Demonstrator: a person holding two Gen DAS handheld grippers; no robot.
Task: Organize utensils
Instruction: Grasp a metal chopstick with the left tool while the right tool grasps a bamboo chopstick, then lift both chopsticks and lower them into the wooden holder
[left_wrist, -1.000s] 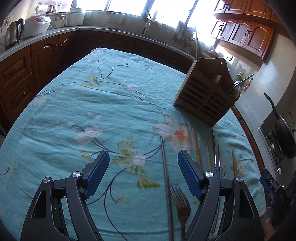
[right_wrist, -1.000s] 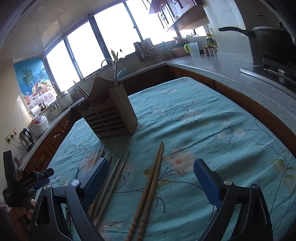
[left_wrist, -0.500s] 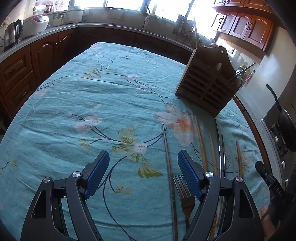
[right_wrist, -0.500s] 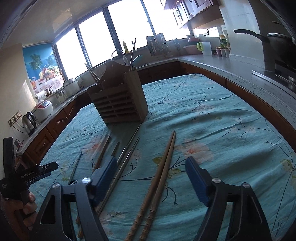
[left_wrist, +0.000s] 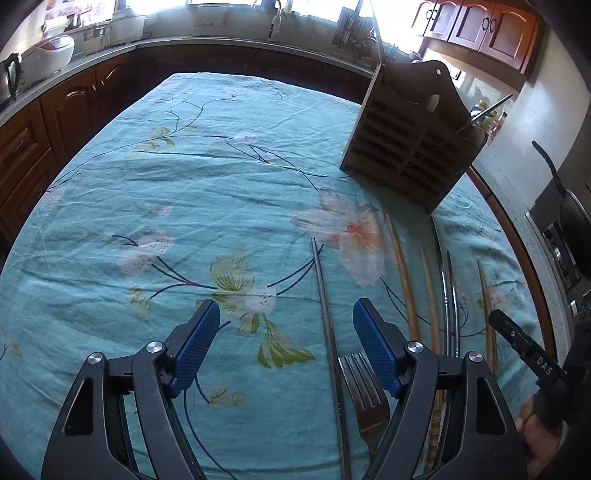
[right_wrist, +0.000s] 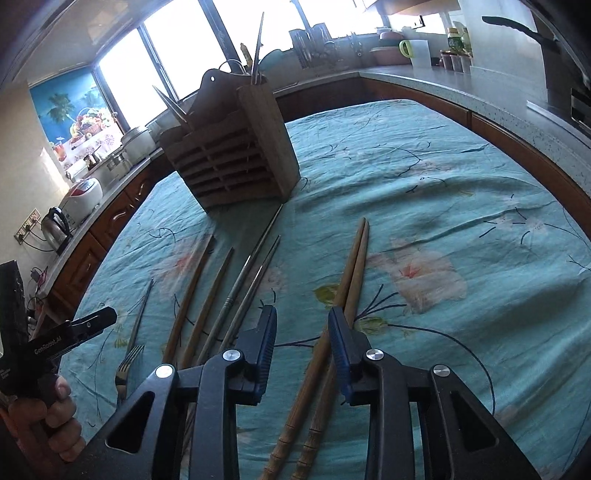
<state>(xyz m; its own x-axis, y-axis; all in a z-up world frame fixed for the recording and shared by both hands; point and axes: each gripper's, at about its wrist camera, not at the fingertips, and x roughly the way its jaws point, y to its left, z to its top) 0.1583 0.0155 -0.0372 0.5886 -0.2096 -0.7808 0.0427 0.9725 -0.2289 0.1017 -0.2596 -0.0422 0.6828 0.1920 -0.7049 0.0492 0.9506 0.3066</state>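
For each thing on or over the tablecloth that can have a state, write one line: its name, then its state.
Left gripper: jaws open, astride a metal chopstick.
Right gripper: jaws have just been closing around the wooden chopstick pair, pads not yet pressing.
Fork: lying flat.
Wooden holder: upright, already holding some utensils.

Wooden chopstick pair (right_wrist: 351, 273), metal chopsticks (right_wrist: 251, 273), fork (right_wrist: 127, 363) flat before upright wooden holder (right_wrist: 236, 158).

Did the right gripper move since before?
Yes. The right gripper came down closer over the wooden chopsticks on the cloth, and its jaws have been closing around them, not yet pinching.
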